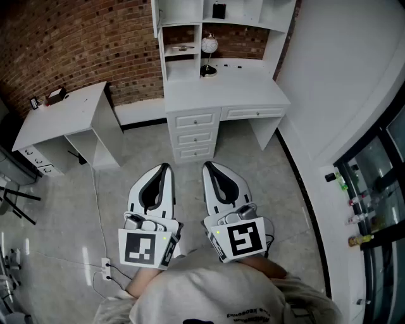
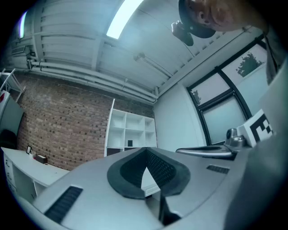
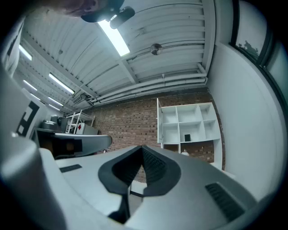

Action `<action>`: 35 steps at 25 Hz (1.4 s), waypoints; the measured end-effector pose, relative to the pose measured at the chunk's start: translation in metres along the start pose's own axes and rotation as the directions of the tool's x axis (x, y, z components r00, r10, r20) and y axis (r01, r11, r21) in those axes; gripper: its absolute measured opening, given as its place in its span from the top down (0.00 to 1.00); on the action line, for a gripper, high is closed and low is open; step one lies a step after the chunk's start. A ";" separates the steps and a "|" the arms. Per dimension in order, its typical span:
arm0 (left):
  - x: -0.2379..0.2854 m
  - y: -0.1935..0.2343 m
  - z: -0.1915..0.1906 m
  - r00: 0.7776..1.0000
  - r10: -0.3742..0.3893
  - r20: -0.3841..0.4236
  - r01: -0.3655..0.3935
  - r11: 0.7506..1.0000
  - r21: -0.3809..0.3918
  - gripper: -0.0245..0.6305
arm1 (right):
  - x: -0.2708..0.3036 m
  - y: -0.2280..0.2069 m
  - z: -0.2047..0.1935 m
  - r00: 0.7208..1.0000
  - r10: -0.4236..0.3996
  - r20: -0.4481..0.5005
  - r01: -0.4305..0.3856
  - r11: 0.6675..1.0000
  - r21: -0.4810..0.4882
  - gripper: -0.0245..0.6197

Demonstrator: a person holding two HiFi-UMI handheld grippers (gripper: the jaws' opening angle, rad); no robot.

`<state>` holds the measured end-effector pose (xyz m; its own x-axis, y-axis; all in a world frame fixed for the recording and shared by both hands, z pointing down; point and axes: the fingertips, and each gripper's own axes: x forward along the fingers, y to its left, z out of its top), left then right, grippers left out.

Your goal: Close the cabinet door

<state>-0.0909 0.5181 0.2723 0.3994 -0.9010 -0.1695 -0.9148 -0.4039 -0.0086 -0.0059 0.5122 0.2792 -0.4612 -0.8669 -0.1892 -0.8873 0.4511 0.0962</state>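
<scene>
A white desk with a shelf cabinet (image 1: pixel 183 12) on top stands against the brick wall ahead of me. Its narrow white door (image 1: pixel 155 18) stands open at the cabinet's left edge; it also shows as a thin panel (image 3: pixel 159 122) in the right gripper view. The open shelves (image 2: pixel 130 130) lie beyond the left jaws. My left gripper (image 1: pixel 166 168) and right gripper (image 1: pixel 207 166) hang side by side over the floor, well short of the desk, both shut and empty. In their own views the left gripper (image 2: pixel 146 150) and right gripper (image 3: pixel 142 148) show pads meeting at the tips.
The desk has a drawer stack (image 1: pixel 195 136) and a round clock-like ornament (image 1: pixel 209 45) on its top. A second white table (image 1: pixel 63 117) stands to the left. A white wall and glass partition (image 1: pixel 373 190) run along the right. A power strip (image 1: pixel 105 266) with cables lies on the floor.
</scene>
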 end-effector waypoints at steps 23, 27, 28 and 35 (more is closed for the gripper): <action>0.028 0.046 -0.019 1.000 0.002 0.027 -0.002 1.000 -0.003 0.95 | 0.057 0.008 -0.012 0.997 0.035 0.064 -0.037 0.999 0.031 0.93; 0.063 0.063 -0.026 1.000 0.011 0.018 -0.012 1.000 0.012 0.95 | 0.094 -0.006 -0.024 0.996 0.063 0.067 -0.066 0.997 0.041 0.93; 0.074 0.067 -0.026 1.000 0.010 0.027 -0.010 1.000 0.011 0.95 | 0.105 -0.012 -0.026 0.995 0.068 0.070 -0.071 0.997 0.042 0.93; 0.160 0.092 -0.023 0.998 0.010 0.060 -0.012 0.999 0.041 0.95 | 0.184 -0.062 -0.028 0.990 0.100 0.104 -0.105 0.994 0.041 0.93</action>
<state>-0.1097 0.3335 0.2675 0.3859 -0.8937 -0.2287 -0.9214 -0.3858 -0.0473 -0.0356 0.3189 0.2661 -0.5449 -0.7905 -0.2796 -0.8333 0.5476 0.0755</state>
